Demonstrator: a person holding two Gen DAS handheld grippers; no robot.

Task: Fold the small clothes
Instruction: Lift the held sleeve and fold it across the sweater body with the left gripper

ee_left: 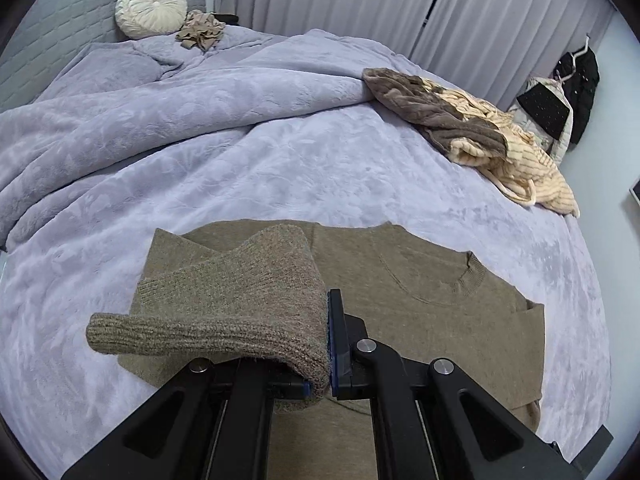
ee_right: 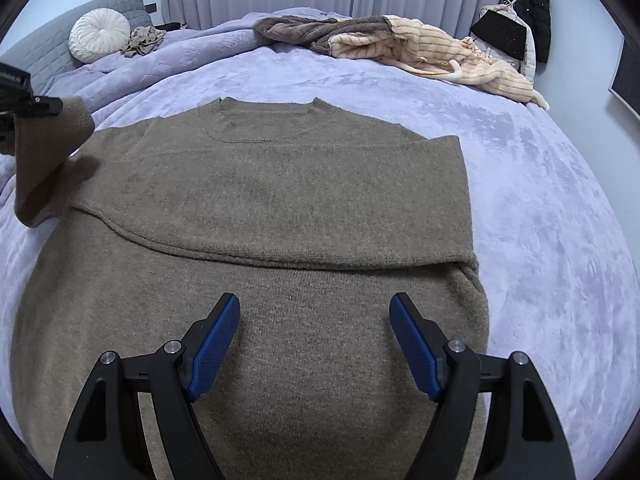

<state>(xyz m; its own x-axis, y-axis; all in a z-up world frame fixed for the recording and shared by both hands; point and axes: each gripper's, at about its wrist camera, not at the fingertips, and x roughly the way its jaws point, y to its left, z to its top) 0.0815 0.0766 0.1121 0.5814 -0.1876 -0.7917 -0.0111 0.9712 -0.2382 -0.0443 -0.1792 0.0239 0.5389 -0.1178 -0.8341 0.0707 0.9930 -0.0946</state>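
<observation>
An olive-brown knit sweater [ee_right: 280, 184] lies flat on the lavender blanket [ee_right: 540, 200], collar [ee_right: 268, 110] toward the far side. One sleeve [ee_right: 280, 248] lies folded across its body. My left gripper [ee_left: 327, 320] is shut on the other sleeve [ee_left: 240, 300], whose ribbed cuff [ee_left: 160, 334] drapes to the left and hides one finger. In the right wrist view, that left gripper [ee_right: 24, 100] lifts the sleeve [ee_right: 48, 152] off the sweater's left side. My right gripper [ee_right: 316, 304] hovers open over the sweater's lower body, nothing between its blue pads [ee_right: 212, 344].
A heap of brown and cream striped clothes [ee_right: 400, 44] lies at the bed's far right. A round cream cushion [ee_right: 100, 34] and a crumpled beige garment [ee_right: 144, 40] rest by the grey headboard [ee_right: 52, 48]. Curtains and a hanging black jacket [ee_right: 528, 8] stand behind.
</observation>
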